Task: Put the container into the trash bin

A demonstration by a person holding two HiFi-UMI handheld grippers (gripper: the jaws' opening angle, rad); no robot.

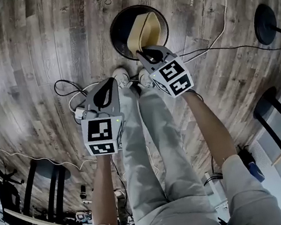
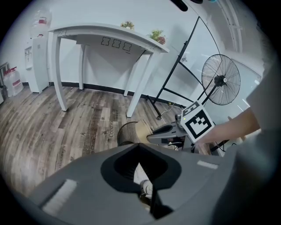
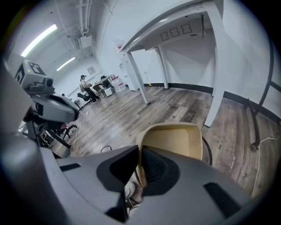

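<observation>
The tan container [image 1: 146, 30] hangs at the mouth of the round black bin [image 1: 116, 30], its wall pinched between the closed jaws of the right gripper [image 1: 146, 53]. The left gripper [image 1: 109, 81] is just beside it, nearer the person's shoes [image 1: 122, 76], with its jaws together and nothing between them. Both are over the wood floor [image 1: 39, 46].

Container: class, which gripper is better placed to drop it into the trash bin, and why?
Right. The right gripper is clamped on the container wall, holding it over the trash bin mouth. The left gripper is shut and empty, off to the bin's side.
</observation>
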